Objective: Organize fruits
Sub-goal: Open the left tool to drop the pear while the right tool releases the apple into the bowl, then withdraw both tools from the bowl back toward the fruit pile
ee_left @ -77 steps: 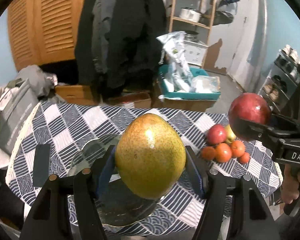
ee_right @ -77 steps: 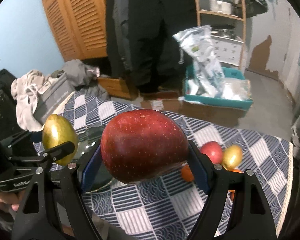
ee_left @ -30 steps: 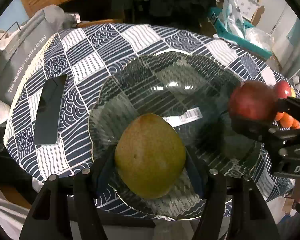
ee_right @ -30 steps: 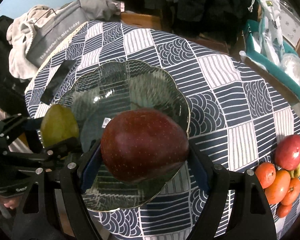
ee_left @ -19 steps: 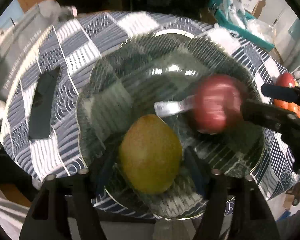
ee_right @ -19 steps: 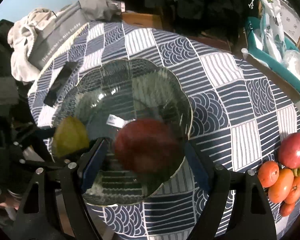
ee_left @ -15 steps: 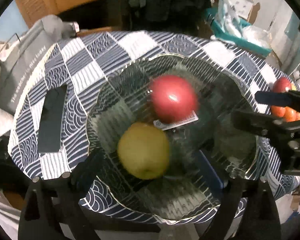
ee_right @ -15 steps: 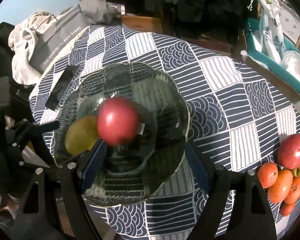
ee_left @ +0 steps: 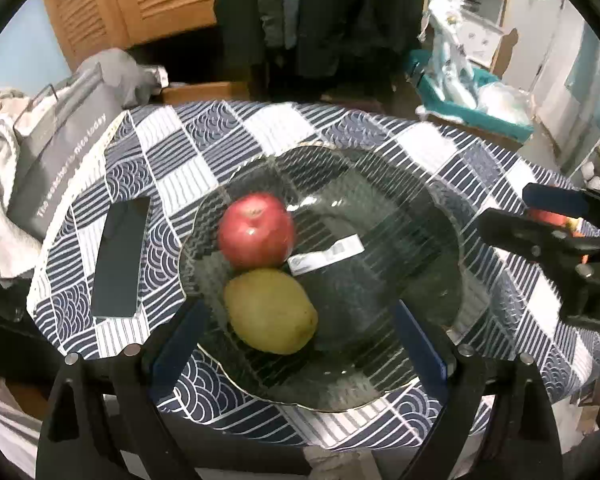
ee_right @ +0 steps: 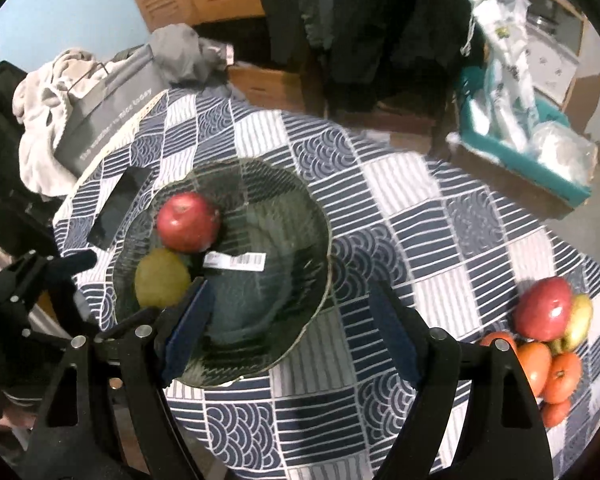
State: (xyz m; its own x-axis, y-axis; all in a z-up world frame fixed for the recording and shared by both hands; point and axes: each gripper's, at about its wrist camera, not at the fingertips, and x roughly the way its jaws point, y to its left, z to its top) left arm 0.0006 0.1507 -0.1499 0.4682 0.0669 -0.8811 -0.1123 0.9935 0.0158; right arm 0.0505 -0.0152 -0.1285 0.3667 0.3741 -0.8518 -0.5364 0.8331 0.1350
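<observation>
Behind right tool point(ee_left: 556, 216): fruit pile point(ee_left: 550, 216) mostly hidden.

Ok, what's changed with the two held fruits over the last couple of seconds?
Both were let go: the red apple and yellow-green mango now lie touching in the glass bowl, and left gripper and right gripper are open. The fruit pile stayed put.

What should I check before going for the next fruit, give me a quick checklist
1. Left gripper open, fingers holding nothing: ok.
2. Right gripper open, holding nothing: ok.
3. Red apple and yellow-green mango resting inside the glass bowl: ok.
4. Room left in the bowl: ok.
5. Fruit pile on the tablecloth unobstructed: ok.
6. Fruits fully settled: cannot tell.
</observation>
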